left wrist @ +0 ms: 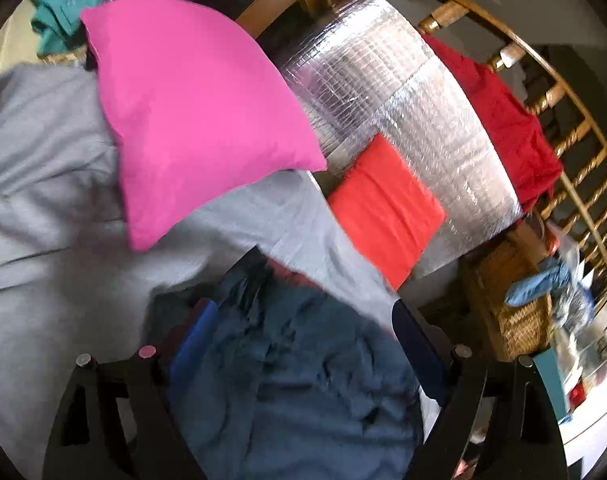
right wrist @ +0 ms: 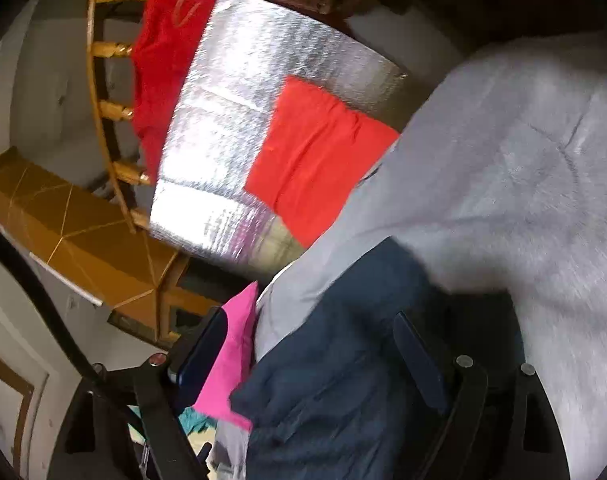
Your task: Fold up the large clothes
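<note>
Both your tongs are spread wide right now, nothing pinched: the dark blue garment (left wrist: 295, 364) sits bunched up between the left tongs (left wrist: 299, 320) and also between the right tongs (right wrist: 303, 344), loose, with the pads off it. It's lying on the big grey garment (left wrist: 43, 168), and the pink pillow (left wrist: 191, 108) rests on that grey fabric just beyond, with the folded orange cloth (right wrist: 315, 156) on the silver foil mat (right wrist: 231, 120) further out.
</note>
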`<action>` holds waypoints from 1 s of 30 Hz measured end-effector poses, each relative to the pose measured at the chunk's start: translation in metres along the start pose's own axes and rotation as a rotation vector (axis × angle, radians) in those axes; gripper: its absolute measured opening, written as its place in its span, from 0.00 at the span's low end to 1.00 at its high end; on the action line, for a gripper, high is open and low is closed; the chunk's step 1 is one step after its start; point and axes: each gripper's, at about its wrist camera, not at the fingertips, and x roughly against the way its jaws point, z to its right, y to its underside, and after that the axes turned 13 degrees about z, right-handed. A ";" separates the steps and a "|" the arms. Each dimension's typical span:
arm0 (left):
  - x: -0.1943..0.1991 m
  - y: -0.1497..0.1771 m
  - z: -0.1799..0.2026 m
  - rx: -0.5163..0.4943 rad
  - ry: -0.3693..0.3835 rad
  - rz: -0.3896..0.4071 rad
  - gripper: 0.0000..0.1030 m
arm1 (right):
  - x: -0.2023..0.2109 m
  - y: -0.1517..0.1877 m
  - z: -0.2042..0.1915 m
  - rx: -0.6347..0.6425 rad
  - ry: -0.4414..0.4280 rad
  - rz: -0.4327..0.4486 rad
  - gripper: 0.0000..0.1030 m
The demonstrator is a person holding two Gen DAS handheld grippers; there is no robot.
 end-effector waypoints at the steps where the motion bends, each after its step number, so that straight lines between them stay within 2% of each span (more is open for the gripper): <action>1: 0.013 0.003 0.003 -0.020 -0.013 0.001 0.86 | 0.013 0.004 -0.011 0.025 0.003 -0.010 0.85; 4: 0.053 0.016 0.000 -0.026 -0.037 0.015 0.86 | 0.052 0.016 -0.026 0.102 0.030 -0.020 0.85; 6: 0.083 0.039 -0.012 -0.030 -0.041 0.044 0.87 | 0.083 0.032 -0.017 0.105 0.020 -0.017 0.88; 7: 0.094 0.056 -0.021 -0.042 -0.077 0.044 0.88 | 0.095 0.041 -0.009 0.089 0.027 -0.021 0.89; 9: 0.096 0.083 -0.035 -0.063 -0.155 -0.003 0.88 | 0.109 0.056 0.009 0.046 0.053 -0.049 0.89; 11: 0.091 0.105 -0.046 -0.040 -0.186 -0.096 0.88 | 0.115 0.074 0.028 -0.024 0.091 -0.104 0.89; 13: 0.089 0.119 -0.055 0.043 -0.164 -0.155 0.88 | 0.118 0.084 0.036 -0.046 0.120 -0.139 0.89; 15: 0.085 0.131 -0.061 0.111 -0.152 -0.177 0.88 | 0.123 0.093 0.043 -0.064 0.137 -0.143 0.89; 19: 0.064 0.144 -0.071 0.170 -0.181 -0.218 0.88 | 0.124 0.104 0.058 -0.097 0.208 -0.129 0.89; 24: 0.042 0.144 -0.076 0.218 -0.205 -0.180 0.88 | 0.096 0.106 0.082 -0.134 0.269 -0.170 0.89; 27: 0.027 0.148 -0.080 0.249 -0.218 -0.197 0.88 | 0.076 0.099 0.087 -0.136 0.259 -0.154 0.89; 30: 0.022 0.149 -0.085 0.281 -0.216 -0.180 0.88 | 0.056 0.088 0.091 -0.107 0.239 -0.134 0.89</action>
